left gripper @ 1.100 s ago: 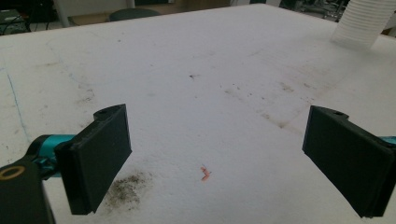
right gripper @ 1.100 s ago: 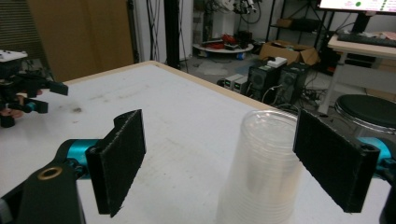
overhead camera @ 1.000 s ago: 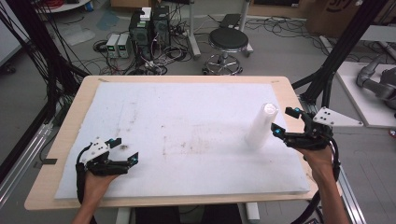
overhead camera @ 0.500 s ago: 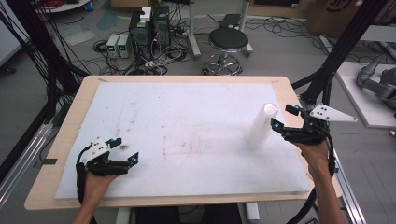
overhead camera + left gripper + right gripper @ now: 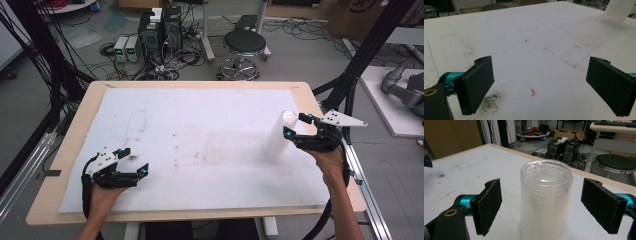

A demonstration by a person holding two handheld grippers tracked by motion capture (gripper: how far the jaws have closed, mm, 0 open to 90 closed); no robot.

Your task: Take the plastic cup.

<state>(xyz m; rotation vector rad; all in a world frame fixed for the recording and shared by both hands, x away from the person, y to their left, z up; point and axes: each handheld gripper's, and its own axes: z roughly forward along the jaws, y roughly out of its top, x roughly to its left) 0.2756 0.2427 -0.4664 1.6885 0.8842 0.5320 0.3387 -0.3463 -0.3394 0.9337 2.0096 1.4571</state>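
Jaws of the right gripper [image 5: 541, 205] stand wide on either side of the cup stack [image 5: 545, 195], not touching. Left gripper [image 5: 131, 170], wide and empty, rests well left of the stack. Thin, light, crushable plastic: best gripped gently near the top.

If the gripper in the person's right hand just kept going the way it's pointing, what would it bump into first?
Most likely the stack of clear plastic cups: it stands upside down on the white mat, right between the right gripper's open jaws, not yet touched.
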